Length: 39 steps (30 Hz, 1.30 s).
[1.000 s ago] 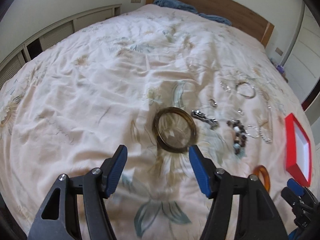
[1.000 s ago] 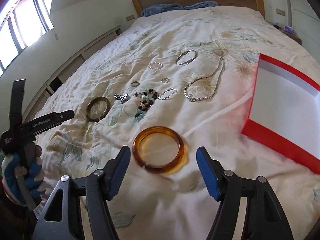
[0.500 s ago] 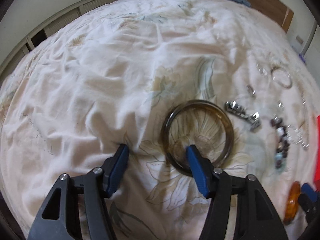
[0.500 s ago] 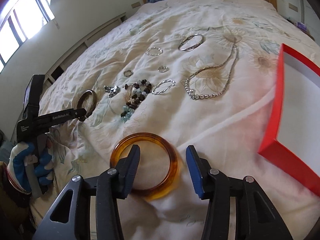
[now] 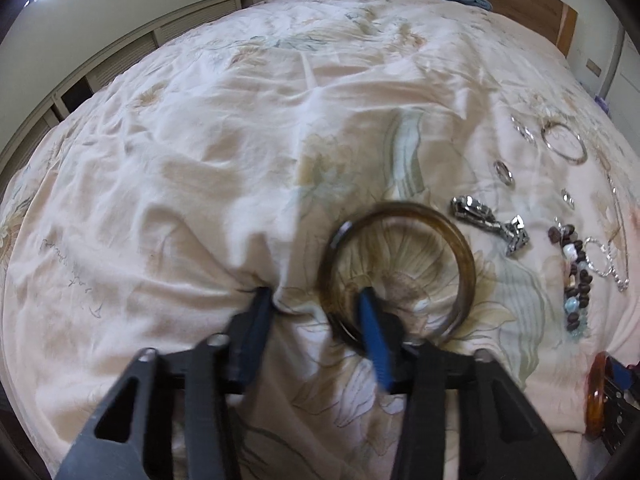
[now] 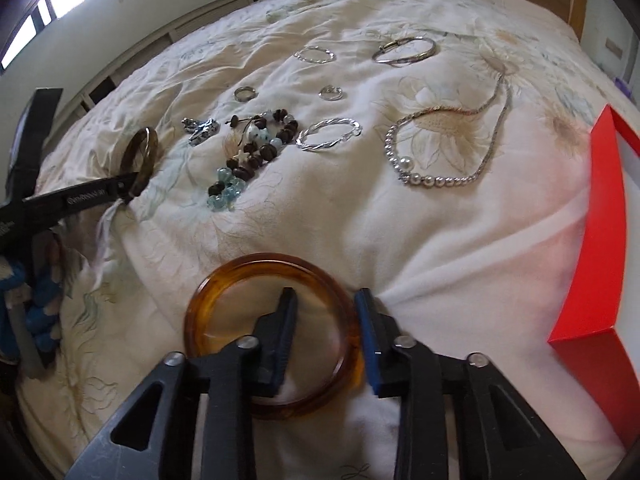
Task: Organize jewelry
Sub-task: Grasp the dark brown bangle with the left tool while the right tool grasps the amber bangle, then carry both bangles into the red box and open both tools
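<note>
Spread across a bed [image 6: 400, 220] under a pale floral quilt: a jewellery sort in progress. At the right edge, an open red box [image 6: 600, 216]. Near the quilt's middle, a pearl necklace [image 6: 440, 178], a dark beaded bracelet [image 6: 256, 148], silver bangles and small rings. Low in the left wrist view, left tool [image 5: 316, 300] astride the rim of the dark brown bangle [image 5: 464, 256], one finger inside the ring, one outside, jaws just closing and part-way in, pinching quilt; firm grip impossible to tell. Right tool [image 6: 326, 300] likewise closing across the amber bangle [image 6: 224, 280], rim between narrowed fingers, contact unclear.
</note>
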Each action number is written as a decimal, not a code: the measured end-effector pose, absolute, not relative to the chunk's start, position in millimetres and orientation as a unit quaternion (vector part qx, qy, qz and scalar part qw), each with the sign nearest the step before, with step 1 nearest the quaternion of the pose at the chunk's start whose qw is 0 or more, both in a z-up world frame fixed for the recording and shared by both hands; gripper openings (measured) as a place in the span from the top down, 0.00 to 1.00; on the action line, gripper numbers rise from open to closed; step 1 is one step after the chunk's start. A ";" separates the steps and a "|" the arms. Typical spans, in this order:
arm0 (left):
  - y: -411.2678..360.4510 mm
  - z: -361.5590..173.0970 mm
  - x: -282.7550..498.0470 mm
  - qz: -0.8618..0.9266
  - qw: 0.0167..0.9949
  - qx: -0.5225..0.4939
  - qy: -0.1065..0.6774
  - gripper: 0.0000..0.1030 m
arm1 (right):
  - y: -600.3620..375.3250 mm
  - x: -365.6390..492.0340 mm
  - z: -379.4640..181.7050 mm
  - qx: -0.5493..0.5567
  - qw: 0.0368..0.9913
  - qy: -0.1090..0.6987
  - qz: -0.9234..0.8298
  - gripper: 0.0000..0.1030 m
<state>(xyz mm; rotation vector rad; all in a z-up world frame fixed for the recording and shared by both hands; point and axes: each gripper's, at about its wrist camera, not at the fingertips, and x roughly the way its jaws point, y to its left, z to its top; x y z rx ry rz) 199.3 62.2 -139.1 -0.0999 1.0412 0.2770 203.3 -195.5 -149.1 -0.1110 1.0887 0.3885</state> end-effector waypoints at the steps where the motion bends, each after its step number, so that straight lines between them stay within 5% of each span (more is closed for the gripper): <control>1: 65.7 -137.4 198.7 0.134 0.856 -0.053 0.496 0.76 | -197.0 203.4 -148.5 -0.051 0.839 0.512 0.176 0.86; 6: 79.9 -122.9 188.9 0.114 0.860 -0.094 0.488 0.92 | -203.3 191.6 -129.9 -0.054 0.854 0.494 0.154 0.90; 27: 42.7 -32.6 104.7 0.080 0.897 -0.027 0.434 0.92 | -248.2 84.9 -33.1 -0.005 0.902 0.413 0.127 0.90; 39: -97.2 -3.2 124.3 -0.065 0.901 0.008 0.428 0.92 | -350.2 88.8 -20.5 0.026 0.914 0.402 0.052 0.90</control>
